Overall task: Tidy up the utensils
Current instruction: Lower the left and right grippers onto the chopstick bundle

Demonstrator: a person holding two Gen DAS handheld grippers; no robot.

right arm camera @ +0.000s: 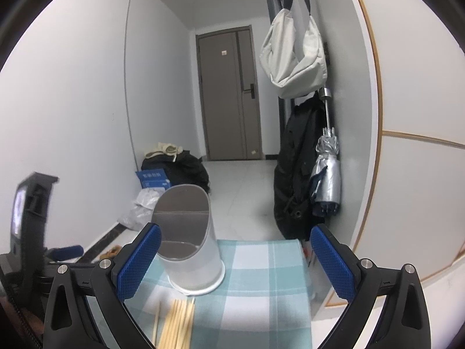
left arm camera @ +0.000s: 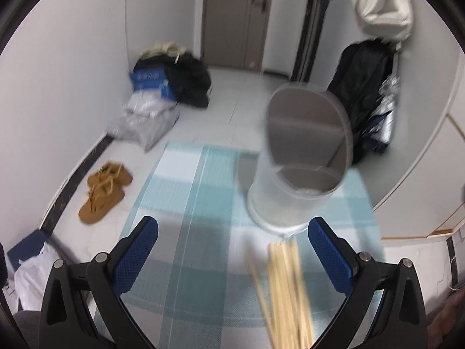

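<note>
A white utensil holder (left arm camera: 293,168) with a grey divided inside stands upright on the blue checked cloth (left arm camera: 197,192); it also shows in the right wrist view (right arm camera: 191,241). A bundle of wooden chopsticks (left arm camera: 286,293) lies on the cloth in front of it, also seen in the right wrist view (right arm camera: 177,324). My left gripper (left arm camera: 232,250) is open and empty, above the cloth with the chopsticks between its fingers, nearer the right one. My right gripper (right arm camera: 235,256) is open and empty, with the holder just inside its left finger (right arm camera: 139,261).
The cloth (right arm camera: 261,285) covers a small table that ends just beyond the holder. On the floor lie brown sandals (left arm camera: 104,189) and bags (left arm camera: 171,84) by the left wall. A black coat (right arm camera: 293,174), an umbrella (right arm camera: 327,168) and a white bag (right arm camera: 293,55) hang on the right.
</note>
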